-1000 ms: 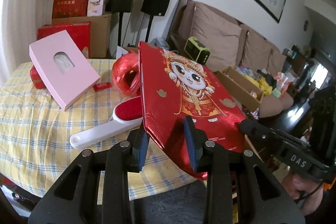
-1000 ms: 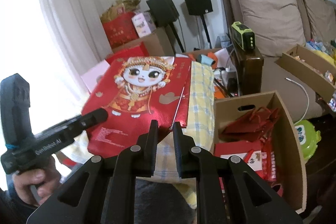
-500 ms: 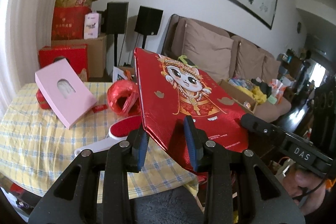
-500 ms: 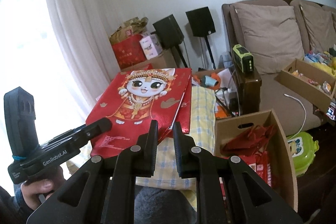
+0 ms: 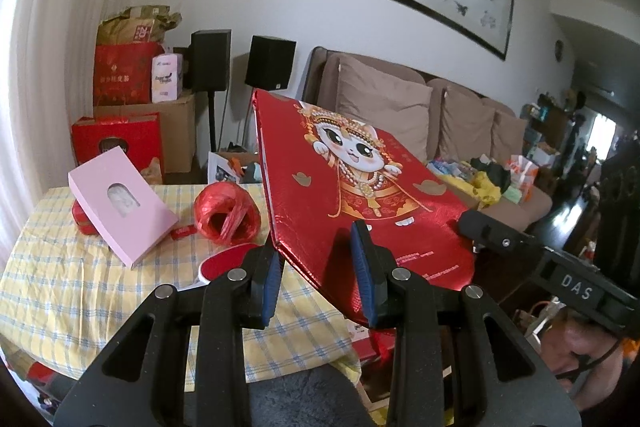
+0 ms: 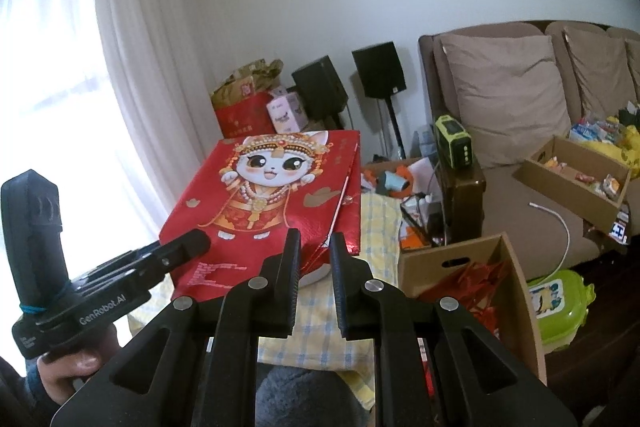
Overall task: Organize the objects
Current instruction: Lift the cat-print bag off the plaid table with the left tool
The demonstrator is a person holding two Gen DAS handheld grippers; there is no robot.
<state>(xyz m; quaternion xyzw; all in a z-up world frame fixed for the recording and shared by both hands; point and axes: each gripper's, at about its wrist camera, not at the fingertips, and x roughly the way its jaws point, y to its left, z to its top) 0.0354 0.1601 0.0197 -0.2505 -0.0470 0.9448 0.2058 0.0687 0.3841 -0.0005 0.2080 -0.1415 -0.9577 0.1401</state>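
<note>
Clutter behind the red bag

Behind the red bag (image 5: pixel 360 187), the table (image 5: pixel 80 267) is crowded by a pink box (image 5: pixel 120 203), a ribbon roll (image 5: pixel 226 213) and a brush (image 5: pixel 224 263); bare cloth is left near its front edge.

The red gift bag (image 5: pixel 360 195) hides most of the lint brush (image 5: pixel 224 263) on the worktop (image 5: pixel 80 287), and its small printed text is too fine to read.

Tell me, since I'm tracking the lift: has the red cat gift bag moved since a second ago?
Yes. The red cat gift bag has risen, its top edge now overlapping the sofa cushion.
</note>
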